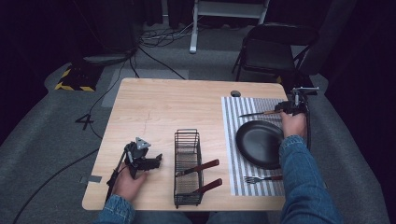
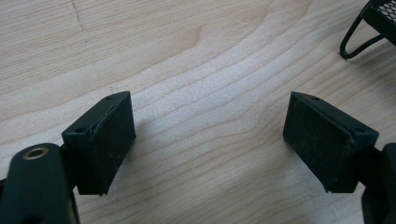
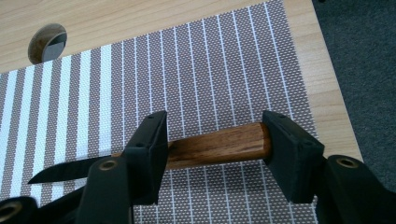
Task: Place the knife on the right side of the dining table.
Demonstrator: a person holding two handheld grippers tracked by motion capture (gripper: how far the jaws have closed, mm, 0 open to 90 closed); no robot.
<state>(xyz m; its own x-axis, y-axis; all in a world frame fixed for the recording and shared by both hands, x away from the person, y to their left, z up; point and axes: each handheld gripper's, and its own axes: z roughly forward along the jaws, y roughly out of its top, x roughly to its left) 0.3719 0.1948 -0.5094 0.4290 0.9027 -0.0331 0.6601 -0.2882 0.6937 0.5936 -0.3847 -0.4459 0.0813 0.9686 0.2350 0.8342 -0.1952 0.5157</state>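
Counting cutlery: one wood-handled knife (image 3: 219,145), one fork (image 1: 261,178), and two red-handled pieces in the wire caddy (image 1: 187,140). Right gripper (image 3: 215,149) has its jaws at both ends of the knife's handle, over the striped placemat (image 3: 210,79) behind the black plate (image 1: 259,142). Left gripper (image 2: 210,140) gapes empty above bare wood.

One wooden table (image 1: 154,107), one striped placemat (image 1: 233,109), one black plate (image 1: 259,142), one wire cutlery rack (image 1: 187,140), one knife (image 3: 205,148), one fork (image 1: 261,178), two red-brown handled utensils (image 1: 198,168) in the rack, one folding chair (image 1: 273,49), two grippers.
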